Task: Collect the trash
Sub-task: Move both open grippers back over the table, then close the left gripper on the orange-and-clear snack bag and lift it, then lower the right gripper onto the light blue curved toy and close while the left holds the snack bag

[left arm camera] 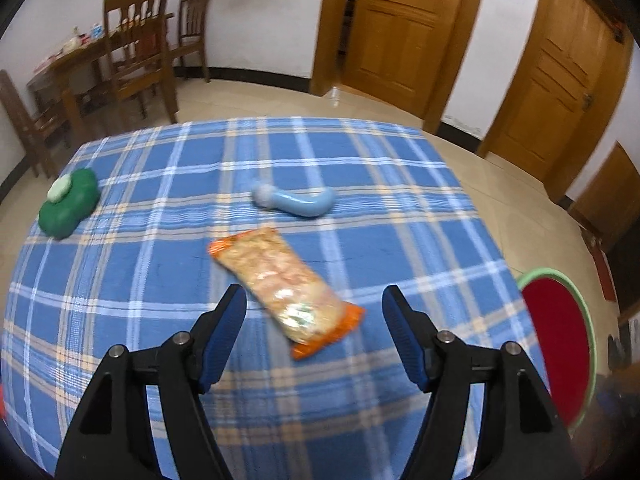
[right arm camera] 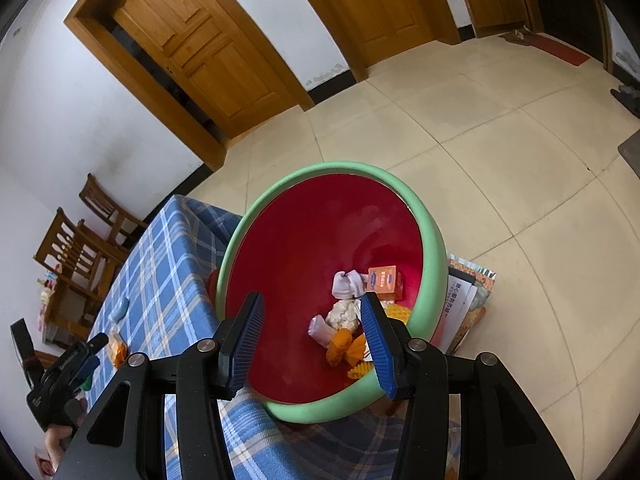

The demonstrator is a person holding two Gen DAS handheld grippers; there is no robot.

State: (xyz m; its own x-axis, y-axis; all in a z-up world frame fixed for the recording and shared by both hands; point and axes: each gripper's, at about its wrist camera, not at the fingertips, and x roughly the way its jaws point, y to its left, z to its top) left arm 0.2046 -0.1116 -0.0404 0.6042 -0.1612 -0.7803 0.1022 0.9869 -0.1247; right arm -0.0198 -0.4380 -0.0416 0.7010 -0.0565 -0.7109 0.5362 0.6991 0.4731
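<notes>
Tiled floor, white walls and wooden doors (left arm camera: 404, 28) surround a desk (left arm camera: 160, 264) under a blue plaid cloth.

Progress: partly done, by the look of it. Red basin with a green rim (right arm camera: 434, 256) sits off the desk's corner and already holds several scraps: a small orange box (right arm camera: 385, 282), crumpled pale wrappers (right arm camera: 347, 283), orange-yellow bits (right arm camera: 344, 350). On the cloth one clear piece of trash is left, the orange-ended snack packet (left arm camera: 282, 280).

Packet: lies flat near desk centre in the left wrist view. Long axis runs diagonally, one crimped end toward 11 o'clock, the other toward 5 o'clock. Its lower end lies between the lines of the two fingers, nearer the right-hand one.

Other items on the cloth: a light-blue handled object (left arm camera: 298, 200) at 12 o'clock from the packet, a green lump with a white cap (left arm camera: 70, 202) at 10 o'clock. Whether these count as trash cannot be told.

Left tool (left arm camera: 314, 302): jaws well apart, nothing between the pads, above the packet and not touching it.

Right tool (right arm camera: 312, 314): jaws partly open, empty, above the basin's mouth.

Likely remaining: grasp across the packet's short width, carry it toward the basin at 3 o'clock.
</notes>
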